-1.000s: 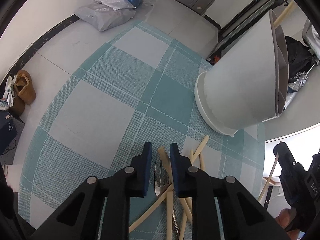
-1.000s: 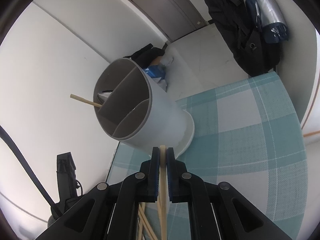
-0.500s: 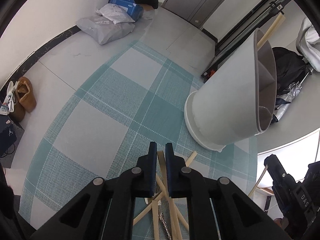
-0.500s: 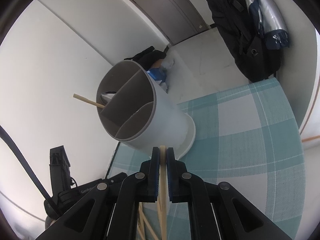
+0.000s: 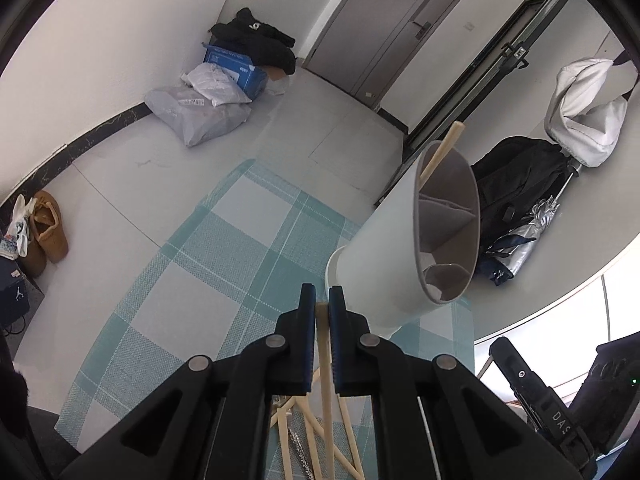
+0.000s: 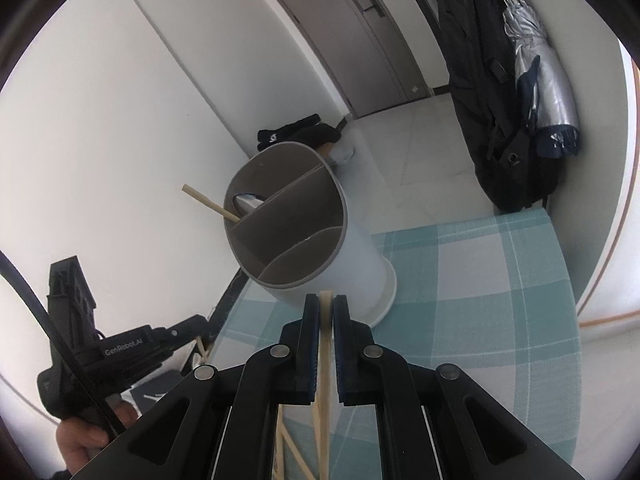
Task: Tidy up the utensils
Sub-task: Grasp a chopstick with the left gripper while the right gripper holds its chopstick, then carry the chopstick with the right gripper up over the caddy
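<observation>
Above checked mat (image 5: 192, 300), beside holder (image 5: 400, 256): left gripper (image 5: 321, 312) and right gripper (image 6: 326, 314), each clamped on a chopstick (image 5: 326, 380) (image 6: 323, 380).

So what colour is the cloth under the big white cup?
The tablecloth is teal and white plaid, clearest in the left wrist view, under the white holder.

A teal-and-white checked tabletop (image 5: 192, 292) carries a white divided utensil holder (image 5: 384, 256) at about two o'clock, and loose wooden chopsticks (image 5: 352, 436) lying crossed at six o'clock near the edge.
</observation>
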